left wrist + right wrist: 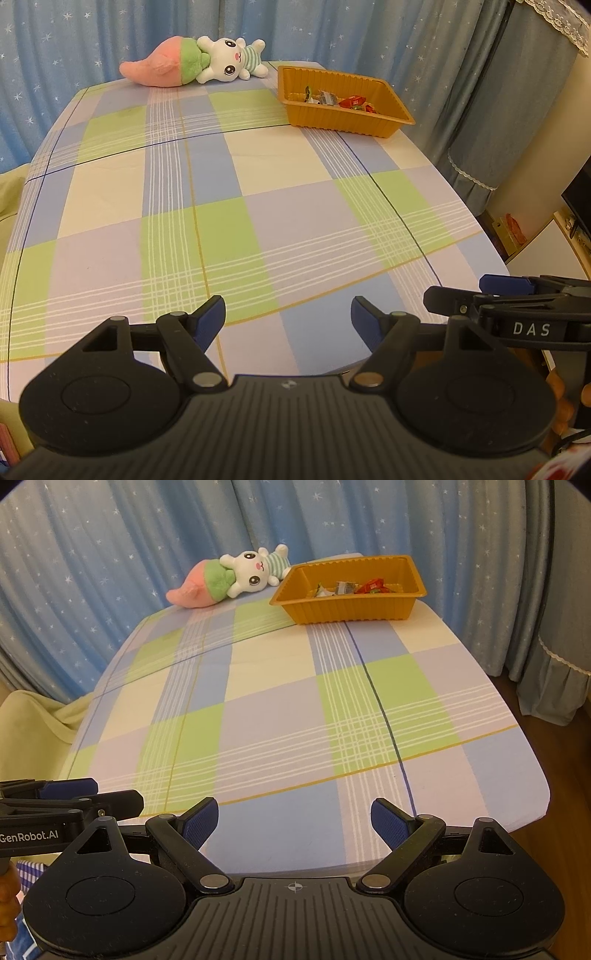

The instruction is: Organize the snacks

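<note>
Left wrist view alone shows a shelf [517, 230] past the table's right edge. Left gripper [288, 314] and right gripper [295, 818]: jaws apart, gripping nothing, both over the near edge. Snacks [354, 587] lie in the ribbed orange plastic tray [351, 609] at the far right corner, well apart from both. Soft plush rabbit [255, 570] beside it; checked tablecloth [277, 720].

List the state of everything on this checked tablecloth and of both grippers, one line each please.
Left gripper: open, empty, at the table's near edge.
Right gripper: open, empty, at the near edge.
Orange ribbed plastic tray: upright, holding wrapped snacks.
White bunny plush with pink carrot: lying on its side.
Checked tablecloth: flat.
</note>
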### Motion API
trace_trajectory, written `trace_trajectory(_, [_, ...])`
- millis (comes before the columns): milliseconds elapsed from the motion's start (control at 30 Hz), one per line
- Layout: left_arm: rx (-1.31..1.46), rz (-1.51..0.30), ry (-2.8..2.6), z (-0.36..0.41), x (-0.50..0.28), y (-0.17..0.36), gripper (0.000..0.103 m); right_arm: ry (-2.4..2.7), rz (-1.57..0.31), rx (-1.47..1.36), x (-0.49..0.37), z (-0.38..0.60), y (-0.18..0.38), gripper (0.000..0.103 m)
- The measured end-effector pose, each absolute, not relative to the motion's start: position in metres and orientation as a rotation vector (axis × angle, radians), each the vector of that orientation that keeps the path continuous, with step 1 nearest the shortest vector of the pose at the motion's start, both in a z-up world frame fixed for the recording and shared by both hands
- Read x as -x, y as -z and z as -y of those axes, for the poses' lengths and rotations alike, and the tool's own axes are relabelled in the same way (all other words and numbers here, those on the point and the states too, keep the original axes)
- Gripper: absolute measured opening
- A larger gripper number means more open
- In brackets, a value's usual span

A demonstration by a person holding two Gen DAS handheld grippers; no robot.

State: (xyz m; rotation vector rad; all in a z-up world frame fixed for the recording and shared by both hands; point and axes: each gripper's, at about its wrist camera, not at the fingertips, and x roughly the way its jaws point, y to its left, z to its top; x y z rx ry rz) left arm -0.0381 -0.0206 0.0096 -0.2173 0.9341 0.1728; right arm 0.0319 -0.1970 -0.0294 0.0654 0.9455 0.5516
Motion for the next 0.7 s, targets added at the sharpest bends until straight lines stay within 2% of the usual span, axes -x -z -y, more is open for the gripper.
trace_trajectory(700, [0.221,-0.936,-0.171,0.0193,0.0306,-0.0091,0.073,-0.549,-0.95,-0.061,-0.0362,0.1953,0.0306,0.089])
